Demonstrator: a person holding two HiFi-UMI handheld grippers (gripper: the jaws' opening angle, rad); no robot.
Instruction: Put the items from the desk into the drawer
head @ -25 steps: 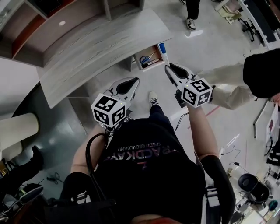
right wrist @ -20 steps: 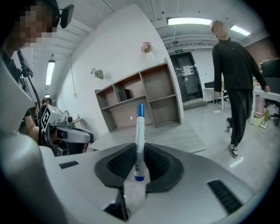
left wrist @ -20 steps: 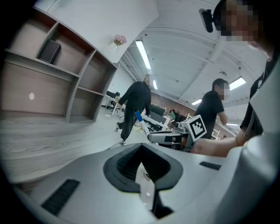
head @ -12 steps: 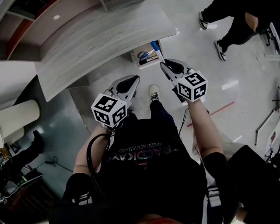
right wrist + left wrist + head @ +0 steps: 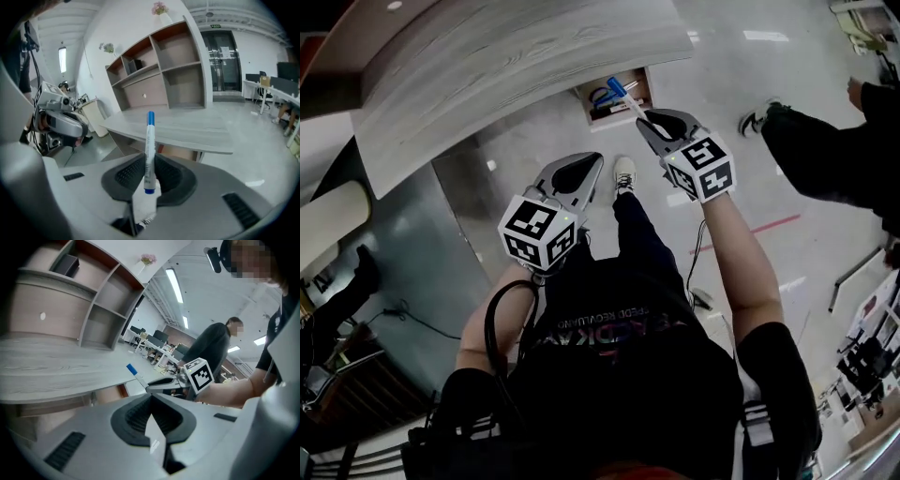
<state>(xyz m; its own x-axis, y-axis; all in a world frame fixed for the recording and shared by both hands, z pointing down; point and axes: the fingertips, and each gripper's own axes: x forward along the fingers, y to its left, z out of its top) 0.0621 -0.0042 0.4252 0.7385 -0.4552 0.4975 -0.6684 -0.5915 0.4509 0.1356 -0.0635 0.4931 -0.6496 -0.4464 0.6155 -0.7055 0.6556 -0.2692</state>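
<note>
My right gripper (image 5: pixel 652 123) is shut on a white marker (image 5: pixel 630 103) with a blue cap; the marker sticks out past the jaws, its capped end over the open drawer (image 5: pixel 617 110) under the desk. In the right gripper view the marker (image 5: pixel 149 149) stands upright between the pads of the right gripper (image 5: pixel 149 164). Blue-handled scissors (image 5: pixel 600 96) lie in the drawer. My left gripper (image 5: pixel 573 176) hangs lower and to the left of the drawer, shut and holding nothing. In the left gripper view the left gripper (image 5: pixel 151 398) shows its pads meeting, with the marker (image 5: pixel 133 370) beyond.
The grey wood desk top (image 5: pixel 506 56) curves across the top of the head view. Shelving (image 5: pixel 161 70) stands behind the desk (image 5: pixel 178 125). Another person in dark clothes (image 5: pixel 830 155) stands on the floor at the right. My shoe (image 5: pixel 624 172) is below the drawer.
Both grippers have sunk lower. The right gripper carried the marker from beside the drawer's right edge to over its opening. The bystander has moved further right.
</note>
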